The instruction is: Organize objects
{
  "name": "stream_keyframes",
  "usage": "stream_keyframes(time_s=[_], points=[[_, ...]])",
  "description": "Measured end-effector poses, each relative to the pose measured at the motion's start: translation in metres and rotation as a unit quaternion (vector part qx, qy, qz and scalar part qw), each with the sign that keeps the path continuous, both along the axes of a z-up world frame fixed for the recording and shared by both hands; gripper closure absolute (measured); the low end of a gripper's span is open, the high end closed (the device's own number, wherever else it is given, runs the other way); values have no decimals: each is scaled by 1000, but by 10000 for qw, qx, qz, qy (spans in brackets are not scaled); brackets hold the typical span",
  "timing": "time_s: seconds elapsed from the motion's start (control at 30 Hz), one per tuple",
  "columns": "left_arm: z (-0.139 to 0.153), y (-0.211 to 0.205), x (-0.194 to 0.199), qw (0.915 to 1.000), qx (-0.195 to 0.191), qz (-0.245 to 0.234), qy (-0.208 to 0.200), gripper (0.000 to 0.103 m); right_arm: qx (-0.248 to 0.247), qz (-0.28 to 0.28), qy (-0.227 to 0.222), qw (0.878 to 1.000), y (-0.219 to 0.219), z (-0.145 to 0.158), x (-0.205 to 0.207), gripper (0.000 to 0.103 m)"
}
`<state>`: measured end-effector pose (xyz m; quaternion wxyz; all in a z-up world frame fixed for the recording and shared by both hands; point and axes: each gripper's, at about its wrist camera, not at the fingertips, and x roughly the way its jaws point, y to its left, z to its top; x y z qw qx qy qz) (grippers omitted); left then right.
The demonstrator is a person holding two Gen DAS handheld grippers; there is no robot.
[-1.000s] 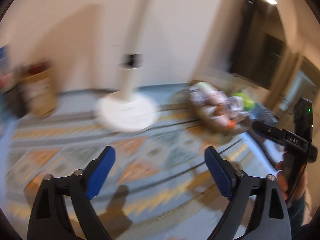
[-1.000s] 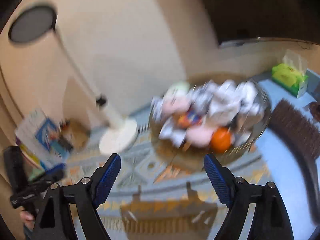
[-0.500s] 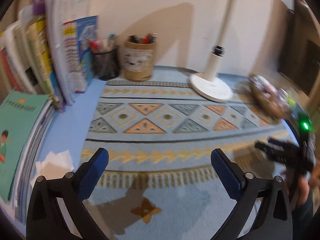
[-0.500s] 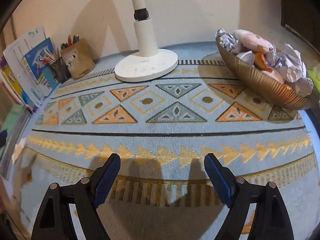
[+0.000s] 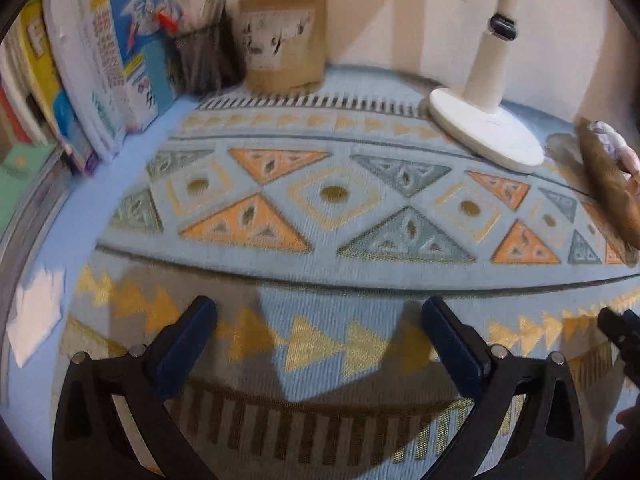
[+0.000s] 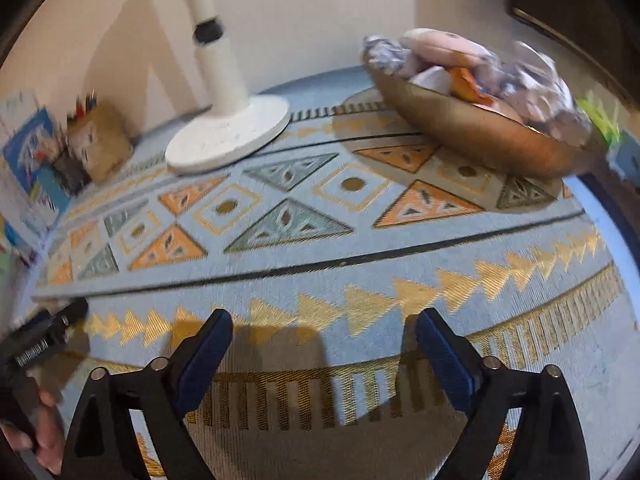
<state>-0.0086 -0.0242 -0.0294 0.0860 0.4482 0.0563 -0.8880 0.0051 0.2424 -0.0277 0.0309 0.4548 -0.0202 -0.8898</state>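
We hover both the left gripper (image 5: 318, 334) and right gripper (image 6: 323, 336) spread wide and empty over the patterned blue woven mat (image 6: 360, 240); nothing sorted yet, the heaped golden ribbed bowl (image 6: 472, 132) waits far right, beside the white lamp base (image 6: 228, 136).

A home study corner — a table spread with a pale-blue woven cloth with orange and gold triangles (image 5: 320, 216) stands against a cream wall. Upright paperback books (image 5: 100, 60), a brown cardboard pen holder (image 5: 284, 40), a white round-based desk lamp (image 5: 486, 128) and a golden bowl heaped with wrapped snacks (image 6: 480, 120) crowd its edges.
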Motion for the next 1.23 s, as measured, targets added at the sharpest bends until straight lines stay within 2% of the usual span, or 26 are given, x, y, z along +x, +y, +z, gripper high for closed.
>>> stream_keyframes(time_s=[0.1, 0.17, 0.3, 0.37, 0.47, 0.53, 0.9, 1.23], points=[[-1, 3, 1, 10000, -41, -57, -56, 1, 111, 58, -53, 9999, -4, -2, 0, 7], [0, 5, 0, 9999, -82, -60, -70, 0, 78, 33, -104, 9999, -2, -3, -3, 0], [0, 5, -2, 9999, -96, -52, -95, 0, 433, 200, -192, 9987, -11, -5, -14, 0], [0, 6, -1, 9999, -97, -39, -84, 0, 381, 200, -197, 9989, -8, -6, -18, 0], [-1, 4, -2, 9999, -107, -64, -59, 0, 358, -86, -158, 9992, 1, -5, -22, 0], [-2, 4, -2, 9999, -107, -65, -58, 0, 386, -18, -30, 9992, 2, -5, -23, 0], [-5, 6, -2, 9999, -91, -72, -49, 0, 331, 260, 55, 9991, 4, -4, -21, 0], [-2, 7, -4, 9999, -82, -74, -51, 0, 363, 260, 53, 9990, 1, -4, -18, 0]])
